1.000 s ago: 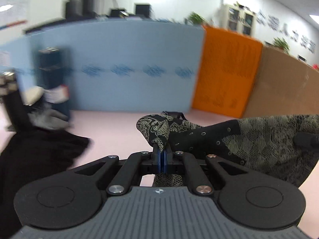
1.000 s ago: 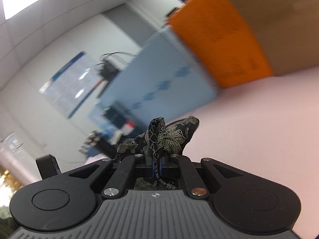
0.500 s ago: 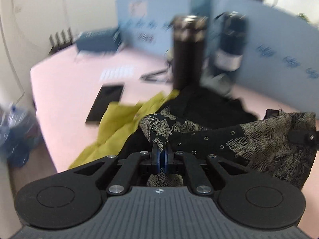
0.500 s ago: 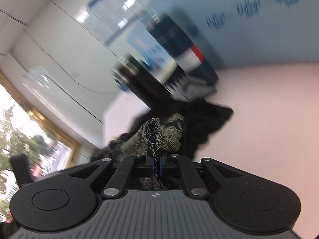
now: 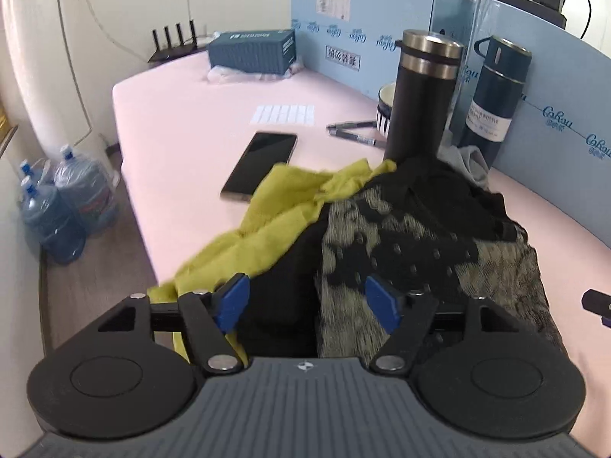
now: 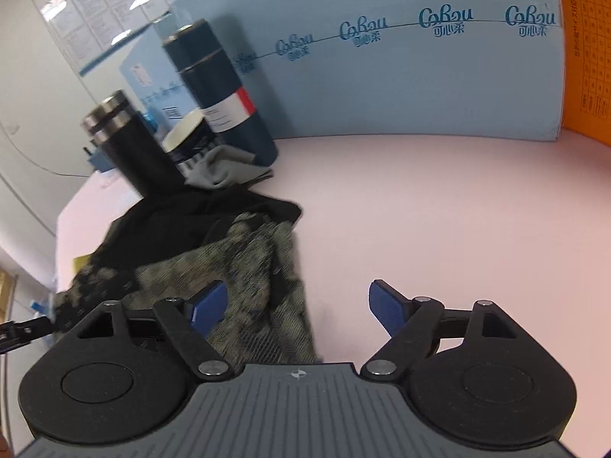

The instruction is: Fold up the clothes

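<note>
A black and olive patterned garment (image 5: 420,252) lies on a heap of clothes on the pink table (image 5: 198,145). Under it are a black garment (image 5: 450,194) and a yellow-green garment (image 5: 267,225). My left gripper (image 5: 305,301) is open above the near edge of the heap and holds nothing. In the right wrist view the patterned garment (image 6: 248,267) lies under the left finger, and my right gripper (image 6: 298,305) is open and empty above it. The black garment (image 6: 183,221) lies behind it.
A phone (image 5: 261,166), pens (image 5: 351,133), a sheet of labels (image 5: 282,114), a black flask (image 5: 420,95), a blue flask (image 5: 492,99), a grey cloth (image 5: 469,162) and a blue box (image 5: 252,51) are on the table. Blue panels (image 6: 420,76) stand behind. Water jugs (image 5: 65,206) sit on the floor.
Both grippers held the patterned garment, swung left over the pile of clothes, then opened. The garment now lies on the heap.
</note>
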### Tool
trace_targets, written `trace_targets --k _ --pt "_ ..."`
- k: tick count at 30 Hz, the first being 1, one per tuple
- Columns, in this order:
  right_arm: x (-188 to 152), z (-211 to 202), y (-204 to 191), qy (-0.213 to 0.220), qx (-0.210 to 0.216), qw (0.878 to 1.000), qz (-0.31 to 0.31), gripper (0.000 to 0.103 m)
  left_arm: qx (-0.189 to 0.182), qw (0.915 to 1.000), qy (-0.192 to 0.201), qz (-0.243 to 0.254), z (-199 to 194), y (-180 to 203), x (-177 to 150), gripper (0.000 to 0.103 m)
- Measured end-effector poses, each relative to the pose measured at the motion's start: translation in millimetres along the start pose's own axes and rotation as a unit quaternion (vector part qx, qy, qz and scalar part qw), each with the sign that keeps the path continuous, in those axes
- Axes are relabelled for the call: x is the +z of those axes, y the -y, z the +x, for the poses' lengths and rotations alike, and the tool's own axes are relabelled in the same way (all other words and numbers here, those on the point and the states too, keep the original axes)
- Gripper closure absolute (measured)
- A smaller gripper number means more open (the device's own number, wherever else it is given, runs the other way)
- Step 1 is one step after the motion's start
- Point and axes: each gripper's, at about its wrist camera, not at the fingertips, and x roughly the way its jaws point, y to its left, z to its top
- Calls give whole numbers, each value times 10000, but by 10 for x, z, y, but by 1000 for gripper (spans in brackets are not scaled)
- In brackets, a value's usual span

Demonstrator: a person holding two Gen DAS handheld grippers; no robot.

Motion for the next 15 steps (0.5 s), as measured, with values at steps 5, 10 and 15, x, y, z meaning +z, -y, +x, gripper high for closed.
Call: trace_targets --k 5,10,15 --pt "-403 -230 -172 -212 253 9993 -147 15 371 9987 -345 -17 -174 140 -440 27" --pt "-749 -519 -292 -300 200 9982 -484 8 450 9977 -509 -18 -349 246 -786 27" --pt "-1013 -734 -458 -222 -173 9965 -789 4 387 9980 -505 -33 -470 295 -958 21"
